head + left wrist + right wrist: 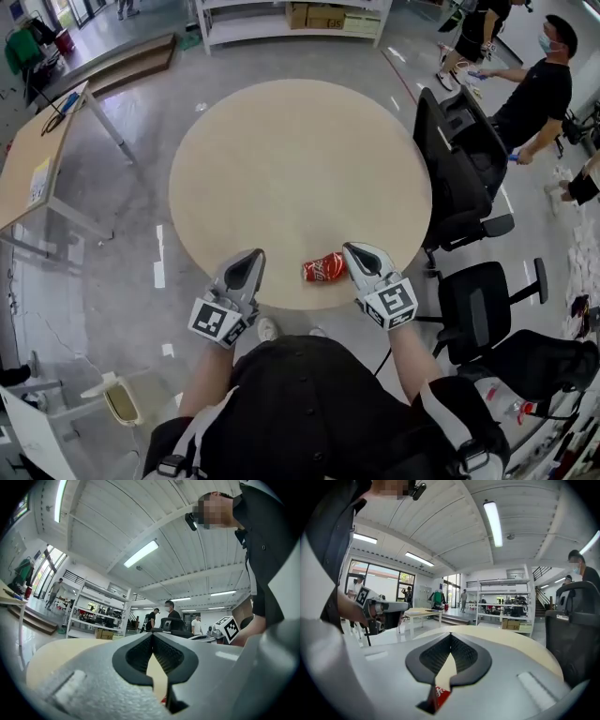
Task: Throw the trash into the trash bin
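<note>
Crushed red can [324, 268] is lying near the table's [281, 169] edge, just beside the right gripper [350, 249]. It and the left gripper [257, 254] are hovering with jaws closed, gripping nothing.

Round table [300, 169], crushed red can [323, 268] near its edge, between left claw [247, 261] and right claw [357, 253]

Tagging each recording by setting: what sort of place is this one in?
Probably an open-plan lab or workshop-style office: a round table with black office chairs beside it on a polished concrete floor, and white shelving holding cardboard boxes at the far side.
</note>
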Motion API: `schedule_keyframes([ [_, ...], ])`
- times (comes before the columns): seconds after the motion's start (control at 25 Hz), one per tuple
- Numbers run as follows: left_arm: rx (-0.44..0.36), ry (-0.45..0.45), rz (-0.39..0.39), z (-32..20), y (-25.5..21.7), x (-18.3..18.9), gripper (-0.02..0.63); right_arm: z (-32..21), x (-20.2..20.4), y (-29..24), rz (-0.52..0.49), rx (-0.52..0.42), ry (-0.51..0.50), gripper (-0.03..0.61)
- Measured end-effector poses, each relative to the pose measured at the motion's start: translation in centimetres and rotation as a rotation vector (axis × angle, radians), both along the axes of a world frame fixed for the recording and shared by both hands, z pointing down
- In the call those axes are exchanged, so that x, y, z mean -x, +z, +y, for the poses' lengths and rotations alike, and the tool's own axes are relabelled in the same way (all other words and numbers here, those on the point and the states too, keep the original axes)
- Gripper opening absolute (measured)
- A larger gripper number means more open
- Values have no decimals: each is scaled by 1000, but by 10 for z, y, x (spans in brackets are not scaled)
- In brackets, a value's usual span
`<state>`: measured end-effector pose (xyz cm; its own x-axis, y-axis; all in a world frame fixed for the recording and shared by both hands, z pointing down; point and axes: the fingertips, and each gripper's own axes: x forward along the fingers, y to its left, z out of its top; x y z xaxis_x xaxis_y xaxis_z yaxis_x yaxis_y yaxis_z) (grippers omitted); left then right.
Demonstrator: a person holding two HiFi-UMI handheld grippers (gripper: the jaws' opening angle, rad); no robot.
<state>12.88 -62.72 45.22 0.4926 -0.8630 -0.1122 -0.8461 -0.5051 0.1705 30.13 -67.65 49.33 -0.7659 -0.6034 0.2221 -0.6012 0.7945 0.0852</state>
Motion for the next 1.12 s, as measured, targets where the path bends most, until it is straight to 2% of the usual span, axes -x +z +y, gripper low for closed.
schedule_keyframes([
  [0.12, -6, -32, 20, 1, -3, -2, 3, -6, 10, 11, 53, 9, -85, 6],
  [0.28, 26, -54, 11, 6, 6, 0, 3, -4, 32, 45, 151, 78, -228, 9],
  [0.4, 53, -63, 6, 12, 14, 2, 3, 7, 48, 78, 263, 148, -366, 177],
  [0.56, 81, -89, 2, 23, 21, 9, 3, 28, 56, 138, 504, 205, -566, 312],
  [0.64, 91, -115, 10, 30, 23, 15, 3, 37, 57, 165, 616, 234, -650, 355],
  [0.76, 99, -153, 19, 39, 25, 27, 3, 47, 61, 197, 754, 264, -759, 370],
  [0.92, 112, -211, 33, 51, 28, 39, 3, 49, 60, 227, 909, 232, -870, 370],
  [1.12, 129, -267, 38, 63, 32, 50, 3, 56, 53, 251, 1031, 258, -951, 370],
])
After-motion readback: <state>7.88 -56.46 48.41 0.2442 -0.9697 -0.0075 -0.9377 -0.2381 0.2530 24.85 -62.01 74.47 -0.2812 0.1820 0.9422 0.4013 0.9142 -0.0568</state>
